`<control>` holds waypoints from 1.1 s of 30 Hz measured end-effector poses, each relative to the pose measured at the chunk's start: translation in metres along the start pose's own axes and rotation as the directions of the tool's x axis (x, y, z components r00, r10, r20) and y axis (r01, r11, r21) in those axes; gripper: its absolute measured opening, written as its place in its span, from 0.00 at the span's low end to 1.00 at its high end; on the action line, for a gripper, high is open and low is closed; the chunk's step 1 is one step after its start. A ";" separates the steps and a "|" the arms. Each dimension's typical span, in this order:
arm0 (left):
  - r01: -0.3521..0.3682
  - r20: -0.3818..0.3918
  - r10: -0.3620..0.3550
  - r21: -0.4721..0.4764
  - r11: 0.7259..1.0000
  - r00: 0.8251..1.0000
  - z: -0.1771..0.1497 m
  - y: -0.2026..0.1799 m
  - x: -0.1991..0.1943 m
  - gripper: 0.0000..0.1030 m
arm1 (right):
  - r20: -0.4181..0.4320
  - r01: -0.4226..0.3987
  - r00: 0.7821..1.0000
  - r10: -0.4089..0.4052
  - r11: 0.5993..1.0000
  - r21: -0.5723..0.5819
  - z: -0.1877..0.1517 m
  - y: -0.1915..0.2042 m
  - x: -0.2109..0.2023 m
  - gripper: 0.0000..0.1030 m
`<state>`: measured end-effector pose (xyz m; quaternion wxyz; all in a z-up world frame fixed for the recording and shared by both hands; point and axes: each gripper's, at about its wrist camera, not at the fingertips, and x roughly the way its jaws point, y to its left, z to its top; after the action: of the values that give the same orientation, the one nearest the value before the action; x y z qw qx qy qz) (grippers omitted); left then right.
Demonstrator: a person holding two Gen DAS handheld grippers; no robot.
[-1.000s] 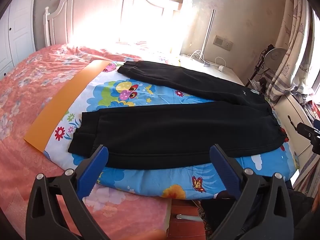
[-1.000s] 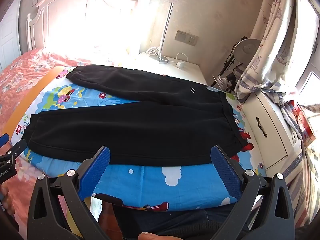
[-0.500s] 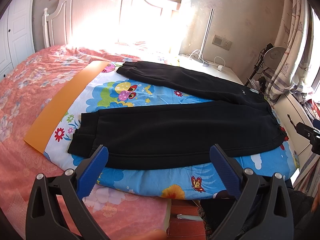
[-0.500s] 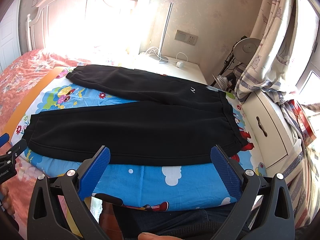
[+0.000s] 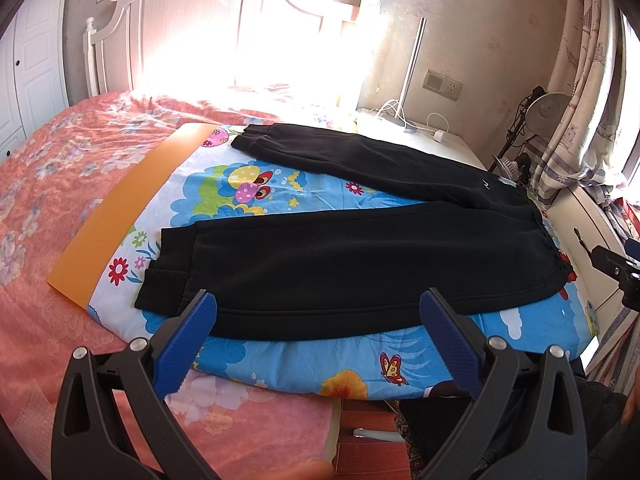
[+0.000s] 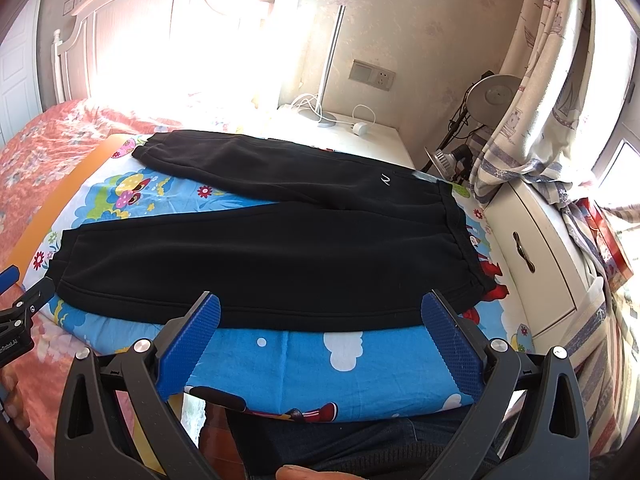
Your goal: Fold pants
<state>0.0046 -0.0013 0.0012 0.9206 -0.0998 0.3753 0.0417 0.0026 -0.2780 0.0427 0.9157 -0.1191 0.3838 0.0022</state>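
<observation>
Black pants (image 5: 360,264) (image 6: 280,256) lie flat on a blue cartoon-print mat (image 5: 280,200) (image 6: 320,352) on the bed, legs spread in a V, cuffs to the left, waistband to the right. My left gripper (image 5: 318,308) hangs open just in front of the near leg's hem side, nothing between its blue pads. Over the near edge of the near leg toward the waistband, my right gripper (image 6: 320,312) is open and holds nothing. Each gripper's tip shows at the edge of the other's view: the right one (image 5: 618,268) and the left one (image 6: 24,300).
An orange board (image 5: 132,208) lies under the mat's left side on the pink floral bedspread (image 5: 60,168). A white nightstand (image 6: 532,260) and curtain (image 6: 532,80) stand at the right, with a lamp (image 6: 496,92). The headboard (image 5: 200,28) is behind.
</observation>
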 end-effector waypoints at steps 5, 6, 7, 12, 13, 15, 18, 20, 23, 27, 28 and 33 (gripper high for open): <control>-0.001 0.000 0.001 0.000 1.000 1.000 0.000 0.000 0.000 0.98 | -0.001 -0.001 1.000 0.001 1.000 0.002 0.000 0.000 0.000 0.95; -0.001 0.000 0.001 0.000 1.000 1.000 0.000 0.000 0.000 0.98 | -0.001 -0.002 1.000 0.002 1.000 0.002 0.000 0.000 0.000 0.95; -0.002 0.000 0.002 0.000 1.000 1.000 0.000 0.000 0.000 0.98 | 0.000 -0.001 1.000 0.001 1.000 0.002 0.000 0.000 0.000 0.95; 0.000 0.000 0.000 0.000 1.000 1.000 0.001 0.000 0.000 0.98 | -0.001 -0.002 1.000 0.002 1.000 0.002 0.000 0.000 -0.001 0.95; 0.000 0.000 0.000 0.001 1.000 1.000 0.000 0.000 0.000 0.98 | -0.001 -0.002 1.000 0.002 1.000 0.002 0.001 0.000 -0.001 0.95; 0.000 0.000 0.000 0.003 1.000 1.000 0.000 -0.002 0.000 0.98 | 0.000 -0.001 1.000 0.001 1.000 0.003 0.002 0.000 -0.002 0.95; 0.000 0.000 0.000 0.003 1.000 1.000 0.000 -0.003 0.001 0.98 | 0.000 -0.002 1.000 0.002 1.000 0.001 0.003 0.000 -0.003 0.95; 0.000 0.000 0.000 0.003 1.000 1.000 0.000 -0.003 0.000 0.98 | 0.001 -0.002 1.000 0.002 1.000 0.002 0.003 0.000 0.000 0.95; 0.000 0.001 0.000 0.004 1.000 1.000 0.000 -0.002 0.000 0.98 | 0.003 0.000 1.000 0.000 1.000 0.004 0.002 -0.003 -0.003 0.95; 0.001 0.002 -0.001 0.002 1.000 1.000 0.000 -0.003 0.000 0.98 | 0.005 0.002 1.000 -0.002 1.000 0.006 0.003 -0.004 -0.003 0.95; 0.001 0.001 -0.001 0.003 1.000 1.000 0.000 -0.003 0.000 0.98 | 0.005 0.001 1.000 -0.001 1.000 0.007 0.003 -0.004 -0.003 0.95; 0.000 0.001 0.000 0.006 1.000 1.000 0.004 -0.010 -0.002 0.98 | 0.008 0.000 1.000 0.000 1.000 0.003 0.004 -0.003 -0.004 0.95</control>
<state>0.0071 -0.0107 0.0071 0.9210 -0.0971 0.3750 0.0407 0.0028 -0.2799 0.0489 0.9173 -0.1177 0.3803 0.0020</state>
